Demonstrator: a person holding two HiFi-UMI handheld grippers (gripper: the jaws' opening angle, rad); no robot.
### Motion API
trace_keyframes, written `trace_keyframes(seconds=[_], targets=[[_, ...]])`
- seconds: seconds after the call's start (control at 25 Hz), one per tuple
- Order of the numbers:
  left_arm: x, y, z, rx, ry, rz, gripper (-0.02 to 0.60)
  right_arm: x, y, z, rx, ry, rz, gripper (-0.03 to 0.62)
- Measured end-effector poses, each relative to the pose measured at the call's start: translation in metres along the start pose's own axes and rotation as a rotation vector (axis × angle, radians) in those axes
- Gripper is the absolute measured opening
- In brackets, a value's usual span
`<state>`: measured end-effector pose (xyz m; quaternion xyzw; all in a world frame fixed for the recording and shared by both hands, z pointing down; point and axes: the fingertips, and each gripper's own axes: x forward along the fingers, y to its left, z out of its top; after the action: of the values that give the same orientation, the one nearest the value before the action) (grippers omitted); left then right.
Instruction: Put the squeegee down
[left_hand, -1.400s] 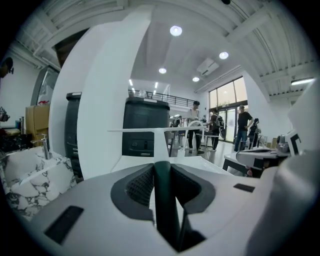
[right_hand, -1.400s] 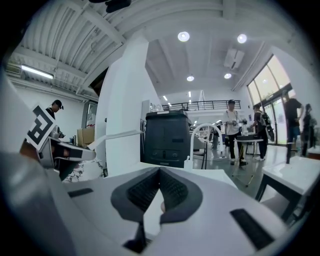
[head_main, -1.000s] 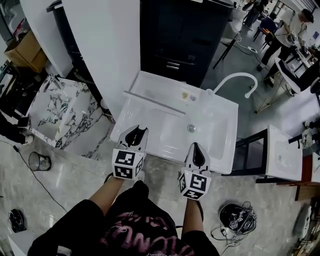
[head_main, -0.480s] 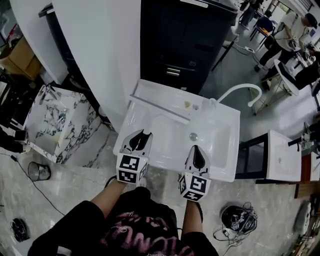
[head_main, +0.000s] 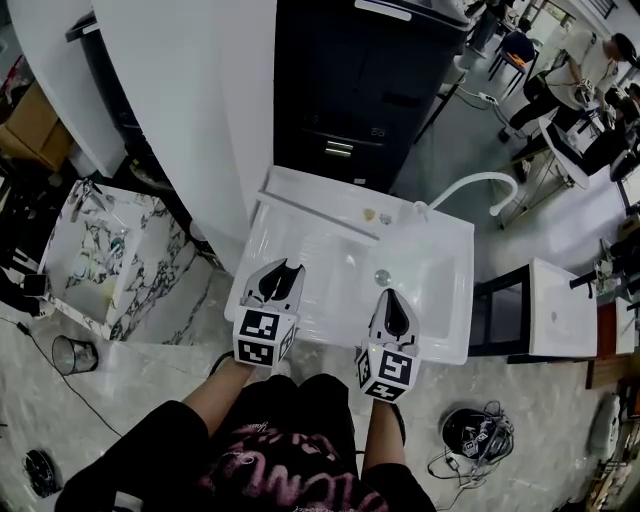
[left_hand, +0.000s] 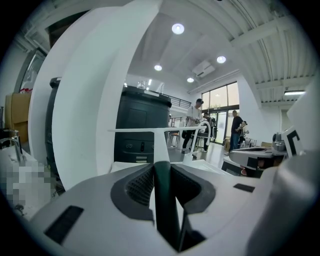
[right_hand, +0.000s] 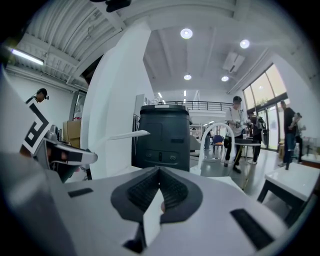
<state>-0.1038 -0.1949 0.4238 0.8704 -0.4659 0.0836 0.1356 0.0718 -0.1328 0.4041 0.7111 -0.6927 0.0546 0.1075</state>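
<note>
My left gripper (head_main: 280, 268) is shut on the dark handle of the squeegee (left_hand: 165, 205). In the left gripper view its white neck rises from the jaws to a long white blade (left_hand: 150, 131) lying crosswise ahead. In the head view that blade (head_main: 320, 215) shows as a thin bar over the back left of the white sink (head_main: 440, 345). My right gripper (head_main: 393, 293) hovers over the sink's front edge, a hand's width right of the left one, jaws together and nothing in them. One end of the blade (right_hand: 127, 135) shows at the left of the right gripper view.
A white curved faucet (head_main: 470, 185) stands at the sink's back right. Behind the sink is a black cabinet (head_main: 350, 80), with a white column (head_main: 200, 100) to its left. A marble basin (head_main: 100, 250) sits at the left and a small white table (head_main: 560, 310) at the right. People stand far back.
Both grippers have moved forward together, from the sink's near rim to a little over the basin. The squeegee went with the left one. Neither gripper's jaws changed.
</note>
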Motion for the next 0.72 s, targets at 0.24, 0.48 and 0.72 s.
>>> trace_keyframes(seconds=[0.24, 0.48, 0.72], targets=[[0.007, -0.002, 0.008, 0.008, -0.009, -0.002, 0.092, 0.003, -0.005, 0.004, 0.000, -0.003, -0.006, 0.020], [0.013, 0.002, 0.019, 0.005, -0.022, 0.029, 0.092, 0.014, -0.011, 0.012, -0.007, -0.015, 0.014, 0.020], [0.022, -0.002, 0.027, 0.007, -0.028, 0.069, 0.092, 0.023, -0.027, 0.015, -0.002, -0.025, 0.040, 0.020]])
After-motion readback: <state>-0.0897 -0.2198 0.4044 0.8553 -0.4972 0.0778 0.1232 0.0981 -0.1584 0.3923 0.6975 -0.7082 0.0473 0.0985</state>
